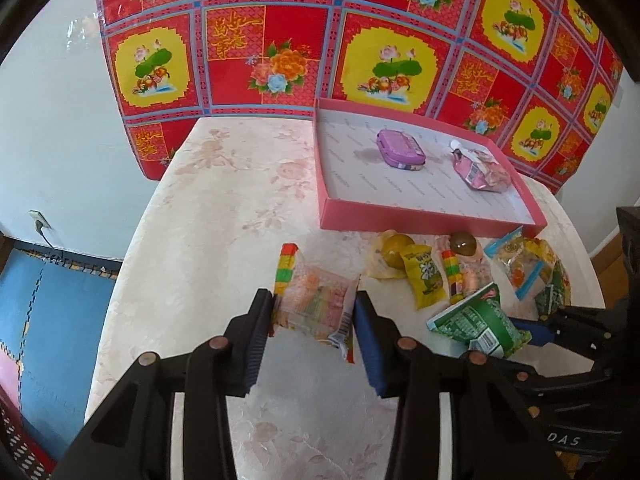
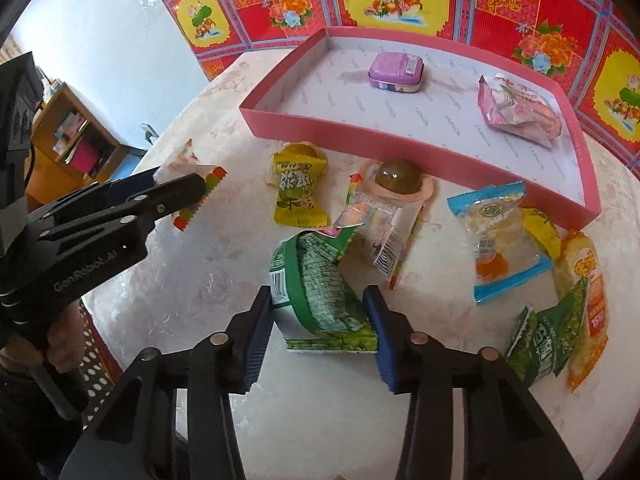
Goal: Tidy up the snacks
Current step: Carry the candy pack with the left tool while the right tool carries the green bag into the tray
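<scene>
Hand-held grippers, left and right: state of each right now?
Left hand-held gripper: shut on the rainbow-striped snack packet.
Right hand-held gripper: shut on the green snack packet.

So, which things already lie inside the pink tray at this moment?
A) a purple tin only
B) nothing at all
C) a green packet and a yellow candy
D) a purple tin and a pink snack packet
D: inside the pink tray lie only the purple tin and the pink snack packet; the other snacks are on the table outside it or held by the tongs.
</scene>
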